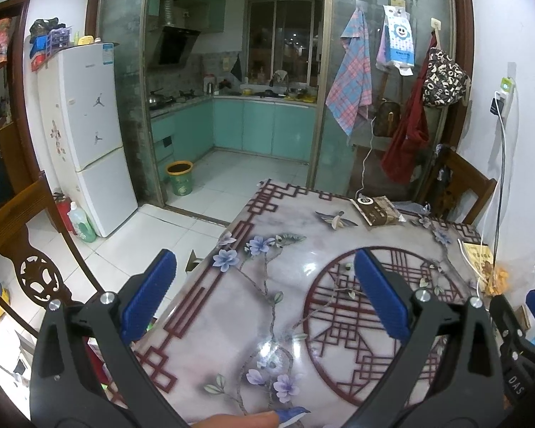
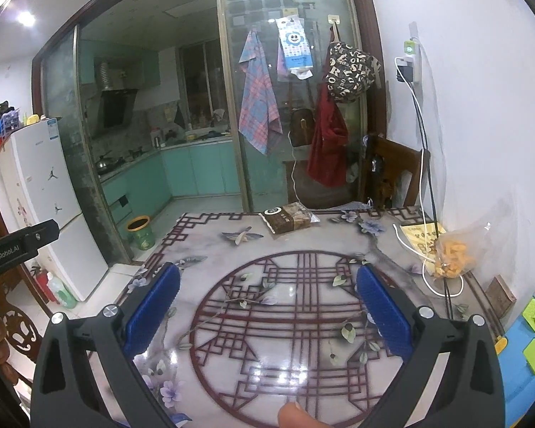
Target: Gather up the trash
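Note:
A brown snack packet [image 1: 377,210] lies at the far edge of the patterned table [image 1: 285,285]; it also shows in the right wrist view [image 2: 288,218]. A clear bag of orange snacks [image 2: 453,249] sits at the table's right side by the wall, partly seen in the left wrist view [image 1: 497,274]. A green trash bin [image 1: 180,177] stands on the kitchen floor beyond the table, also in the right wrist view [image 2: 141,232]. My left gripper [image 1: 264,264] is open and empty above the table's left part. My right gripper [image 2: 267,278] is open and empty above the table's middle.
A white fridge [image 1: 89,135] stands left. Wooden chairs stand at the left [image 1: 28,235] and the far right [image 2: 392,171]. White charging cables [image 2: 424,267] cross the table's right side. A yellow paper [image 2: 421,235] and coloured boxes [image 2: 528,349] lie at the right.

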`<state>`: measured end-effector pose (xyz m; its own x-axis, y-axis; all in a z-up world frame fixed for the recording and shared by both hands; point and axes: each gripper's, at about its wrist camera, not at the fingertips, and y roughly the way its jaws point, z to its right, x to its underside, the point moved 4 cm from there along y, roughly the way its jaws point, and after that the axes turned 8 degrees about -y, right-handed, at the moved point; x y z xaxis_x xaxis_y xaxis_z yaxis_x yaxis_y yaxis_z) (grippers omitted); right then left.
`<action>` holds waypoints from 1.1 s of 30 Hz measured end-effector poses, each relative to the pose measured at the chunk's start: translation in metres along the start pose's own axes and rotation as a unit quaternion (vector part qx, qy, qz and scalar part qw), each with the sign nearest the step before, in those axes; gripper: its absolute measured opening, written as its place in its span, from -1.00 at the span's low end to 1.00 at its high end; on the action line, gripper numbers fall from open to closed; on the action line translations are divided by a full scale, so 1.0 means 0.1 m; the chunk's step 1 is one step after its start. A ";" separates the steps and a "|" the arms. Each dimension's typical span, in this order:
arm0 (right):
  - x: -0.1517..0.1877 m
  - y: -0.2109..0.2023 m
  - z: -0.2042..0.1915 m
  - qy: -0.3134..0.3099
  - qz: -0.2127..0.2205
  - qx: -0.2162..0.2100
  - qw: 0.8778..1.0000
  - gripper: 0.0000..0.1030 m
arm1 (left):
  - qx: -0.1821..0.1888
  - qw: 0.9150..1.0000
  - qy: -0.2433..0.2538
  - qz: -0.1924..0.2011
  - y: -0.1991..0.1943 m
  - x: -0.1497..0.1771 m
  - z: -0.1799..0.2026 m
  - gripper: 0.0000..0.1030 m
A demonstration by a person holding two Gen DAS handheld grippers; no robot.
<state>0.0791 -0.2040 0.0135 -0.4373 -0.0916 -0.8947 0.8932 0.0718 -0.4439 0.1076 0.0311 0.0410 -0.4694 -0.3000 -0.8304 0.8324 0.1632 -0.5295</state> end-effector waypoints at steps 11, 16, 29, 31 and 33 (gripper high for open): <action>0.03 -0.02 0.04 0.003 -0.002 0.002 1.000 0.87 | 0.003 1.000 0.002 -0.002 0.01 0.02 0.05 0.90; 0.03 -0.02 0.04 0.004 -0.002 0.002 1.000 0.86 | 0.003 1.000 0.001 -0.002 0.01 0.02 0.06 0.90; 0.04 -0.02 0.03 0.004 -0.004 0.003 1.000 0.87 | 0.004 1.000 0.004 -0.004 0.02 0.03 0.07 0.90; 0.04 -0.02 0.03 0.004 -0.004 0.003 1.000 0.87 | 0.004 1.000 0.005 -0.005 0.05 0.04 0.08 0.90; 0.03 -0.02 0.03 0.004 -0.004 0.003 1.000 0.87 | 0.006 1.000 0.007 -0.008 0.08 0.06 0.10 0.90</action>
<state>0.0765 -0.2075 0.0117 -0.4450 -0.0845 -0.8916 0.8903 0.0656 -0.4506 0.1143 0.0211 0.0336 -0.4858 -0.2900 -0.8246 0.8285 0.1480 -0.5401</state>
